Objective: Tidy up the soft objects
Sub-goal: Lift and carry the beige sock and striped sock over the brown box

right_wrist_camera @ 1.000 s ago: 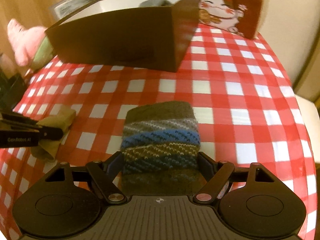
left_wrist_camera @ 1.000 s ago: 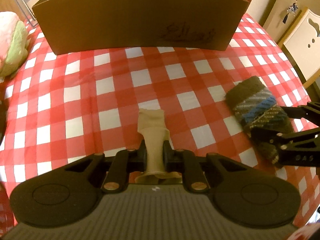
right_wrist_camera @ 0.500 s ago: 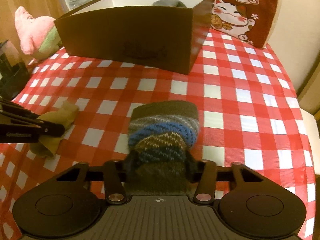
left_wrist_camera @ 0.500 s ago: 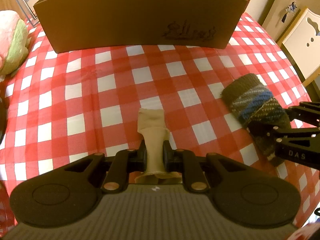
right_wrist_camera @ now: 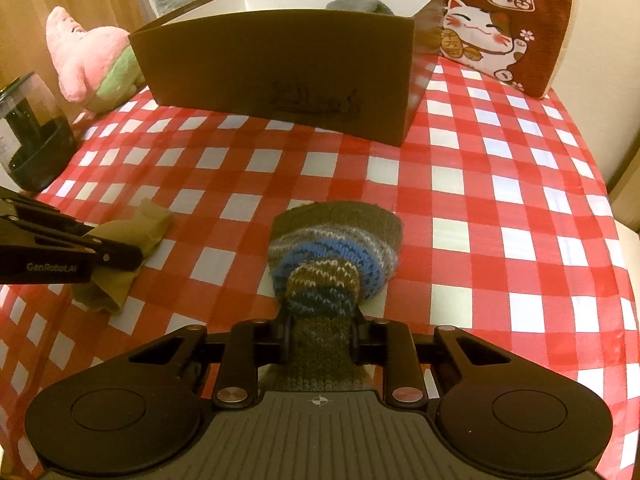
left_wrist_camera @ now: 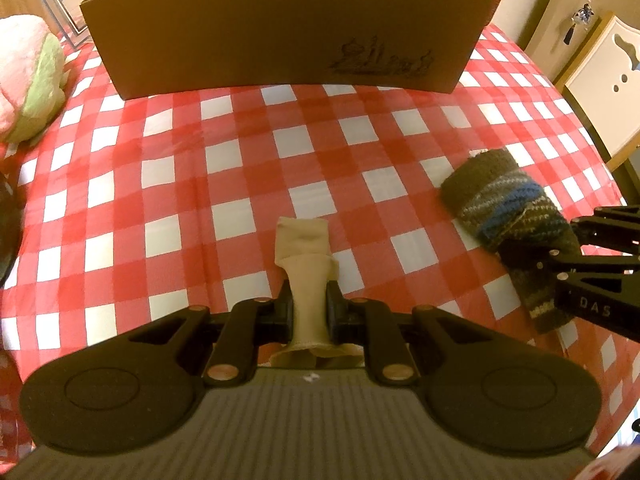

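Left wrist view shows the left gripper (left_wrist_camera: 307, 304) low in the centre of the frame, its tongs clamped on a beige stocking (left_wrist_camera: 306, 280) that bunches between the pads while its folded end sticks out forward over the red checked tablecloth (left_wrist_camera: 168, 176). Pinching it near the middle looks deliberate: thin, limp fabric would slip or trail if caught only by a corner. At the right edge of the same frame the right gripper (left_wrist_camera: 576, 264) reaches in from the side, gripping a striped knit sock (left_wrist_camera: 504, 208).

Seen from the right wrist, the right gripper (right_wrist_camera: 321, 330) has its tongs squeezed together on the sock's (right_wrist_camera: 334, 248) narrow part, so the thick wool puckers into a neck and the wider cuff fans out ahead. The sock appears raised off the cloth, though the angle leaves that uncertain. At the left of this frame the stocking (right_wrist_camera: 132, 240) hangs from the left gripper's (right_wrist_camera: 120, 254) dark arm.

A brown cardboard box (right_wrist_camera: 280, 64) stands across the top of both frames, open upward, with something dark (right_wrist_camera: 356, 3) already lying inside near its right end. It is likely the destination, so both items are held ready for carrying over its front wall. A pink plush toy (right_wrist_camera: 86, 56) sits in the upper left beside the box.
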### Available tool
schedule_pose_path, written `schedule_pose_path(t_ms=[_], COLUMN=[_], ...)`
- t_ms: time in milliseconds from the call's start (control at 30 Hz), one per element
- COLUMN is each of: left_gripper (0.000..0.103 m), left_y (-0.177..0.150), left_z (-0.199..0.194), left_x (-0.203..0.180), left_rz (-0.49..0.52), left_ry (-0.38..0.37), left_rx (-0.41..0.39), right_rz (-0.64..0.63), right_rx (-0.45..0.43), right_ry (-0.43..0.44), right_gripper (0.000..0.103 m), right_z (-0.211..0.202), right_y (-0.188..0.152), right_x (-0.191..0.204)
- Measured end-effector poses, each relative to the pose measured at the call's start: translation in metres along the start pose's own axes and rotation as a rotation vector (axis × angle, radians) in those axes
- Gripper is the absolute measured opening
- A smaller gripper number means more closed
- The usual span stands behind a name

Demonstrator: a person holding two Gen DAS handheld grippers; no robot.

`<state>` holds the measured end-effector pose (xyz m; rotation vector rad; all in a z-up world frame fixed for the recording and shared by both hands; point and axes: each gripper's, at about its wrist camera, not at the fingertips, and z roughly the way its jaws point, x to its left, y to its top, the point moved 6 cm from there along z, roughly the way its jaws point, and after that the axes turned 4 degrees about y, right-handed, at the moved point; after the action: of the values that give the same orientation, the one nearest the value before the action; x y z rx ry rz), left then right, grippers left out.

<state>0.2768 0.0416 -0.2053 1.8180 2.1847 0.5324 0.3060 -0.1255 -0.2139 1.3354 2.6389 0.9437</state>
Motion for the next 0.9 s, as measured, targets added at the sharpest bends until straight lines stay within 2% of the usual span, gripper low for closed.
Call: schedule_pose_path(t_ms=[200,433,900], left_gripper=[0.014,0.008,0.008], left_y=[-0.003,-0.004,-0.003], left_z=[-0.003,-0.011,-0.028], left_x=[0.002,0.005,0.009], left_rz=[-0.004,-0.009,-0.031], left_ry=[0.003,0.002,-0.001], left_rx=[-0.001,-0.014,-0.05], right_rz=[-0.006,-0.015,-0.026], right_rx=[0.006,0.008,-0.038], right_ry=[0.008,0.031,0.062], right_gripper=[0.025,0.024,0.024], right_z=[-0.002,-0.006,-0.023], right_y=[-0.003,-0.004,0.007], right_x=[0.006,0.013,0.024])
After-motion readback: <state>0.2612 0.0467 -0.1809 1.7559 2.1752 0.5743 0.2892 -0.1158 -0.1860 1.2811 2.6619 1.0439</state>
